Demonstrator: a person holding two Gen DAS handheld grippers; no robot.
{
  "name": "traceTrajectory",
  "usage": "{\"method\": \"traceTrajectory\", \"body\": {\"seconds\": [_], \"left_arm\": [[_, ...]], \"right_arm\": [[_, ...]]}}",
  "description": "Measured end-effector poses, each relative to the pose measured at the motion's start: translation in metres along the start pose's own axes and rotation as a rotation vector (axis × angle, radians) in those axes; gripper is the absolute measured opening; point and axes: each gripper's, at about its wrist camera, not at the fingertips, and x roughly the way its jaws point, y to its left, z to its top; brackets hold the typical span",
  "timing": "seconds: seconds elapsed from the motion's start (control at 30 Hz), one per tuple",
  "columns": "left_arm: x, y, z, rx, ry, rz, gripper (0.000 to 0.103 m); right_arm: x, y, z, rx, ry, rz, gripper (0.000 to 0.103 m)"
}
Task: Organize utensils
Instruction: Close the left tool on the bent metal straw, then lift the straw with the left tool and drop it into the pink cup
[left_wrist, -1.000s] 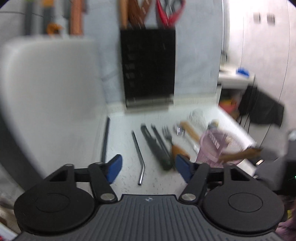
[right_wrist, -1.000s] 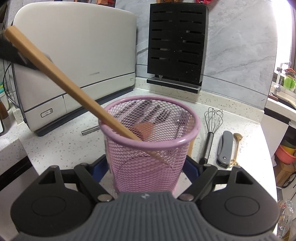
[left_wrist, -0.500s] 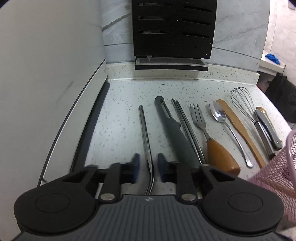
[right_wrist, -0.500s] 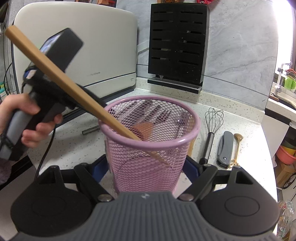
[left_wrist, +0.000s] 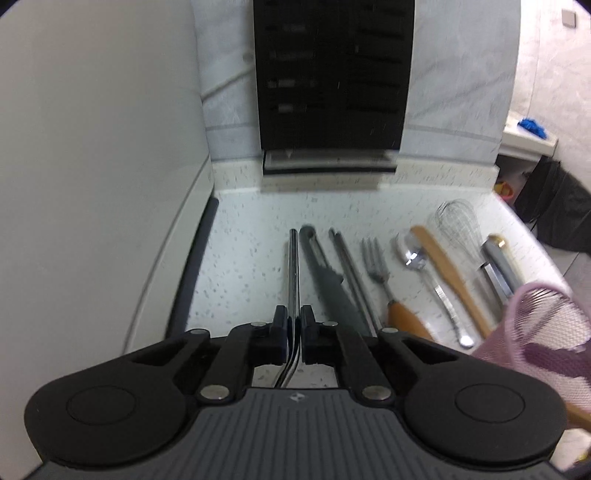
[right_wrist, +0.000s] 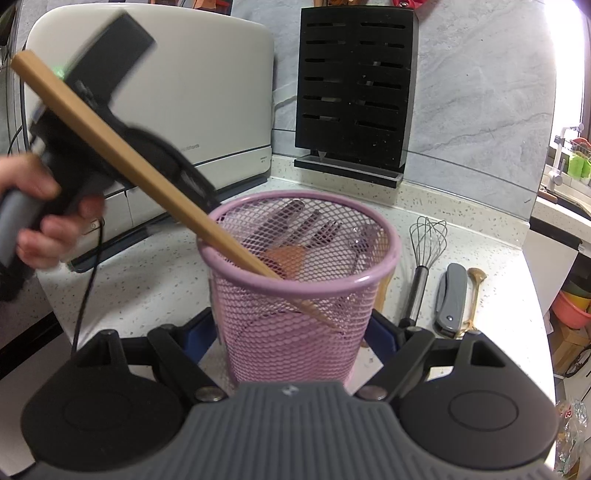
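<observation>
Steel straw (left_wrist: 293, 273) sits pinched between the closed fingers of the left gripper (left_wrist: 294, 328), gripped near its bent end, its long axis running straight ahead from the tool toward the knife block (left_wrist: 330, 85). Whether it has left the counter (left_wrist: 251, 258) I cannot tell. The right gripper (right_wrist: 295, 332) clasps the pink mesh cup (right_wrist: 299, 295), which already leans a wooden stick (right_wrist: 122, 155) against its rim. From the left tool, the cup lies to the right and near, so the straw probably must swing that way and tip upright to drop in. The straw is thin, shiny, smooth; likely slippery in the pads.
</observation>
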Motion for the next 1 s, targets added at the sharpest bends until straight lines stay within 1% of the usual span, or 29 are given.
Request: {"method": "traceTrajectory", "body": {"seconds": [0.2,0.3,0.37,0.5,0.57,0.63,0.7,0.73,0.87,1.0], "left_arm": [[-0.052,0.002,0.018,0.001,-0.046,-0.098,0.007],[-0.075,-0.001,0.026,0.006,-0.052,-0.182,0.007],[-0.087,-0.001,0.033,0.004,-0.04,-0.247,0.007],[-0.1,-0.001,0.044,-0.017,-0.007,-0.33,0.007],[-0.102,0.0,0.047,-0.024,0.027,-0.382,0.007],[-0.102,-0.003,0.051,-0.021,0.083,-0.428,0.007],[-0.103,-0.006,0.052,-0.03,0.136,-0.446,0.007],[-0.105,-0.007,0.052,-0.026,0.15,-0.453,0.007],[-0.12,-0.014,0.055,0.015,0.173,-0.46,0.007],[-0.12,-0.023,0.055,0.047,0.236,-0.464,0.007]], "right_arm": [[0.001,0.001,0.0,0.001,-0.006,-0.003,0.083],[0.001,0.001,0.001,0.002,-0.007,-0.004,0.083],[0.001,0.002,0.0,0.004,-0.007,-0.004,0.083],[0.001,0.002,0.0,0.006,-0.008,-0.005,0.083],[0.001,0.002,0.001,0.005,-0.008,-0.004,0.083],[0.001,0.002,0.001,0.005,-0.008,-0.005,0.083],[0.001,0.002,0.001,0.006,-0.008,-0.005,0.083],[0.001,0.002,0.001,0.006,-0.008,-0.005,0.083],[0.001,0.002,0.001,0.006,-0.009,-0.005,0.083],[0.001,0.002,0.0,0.005,-0.009,-0.004,0.083]]}}
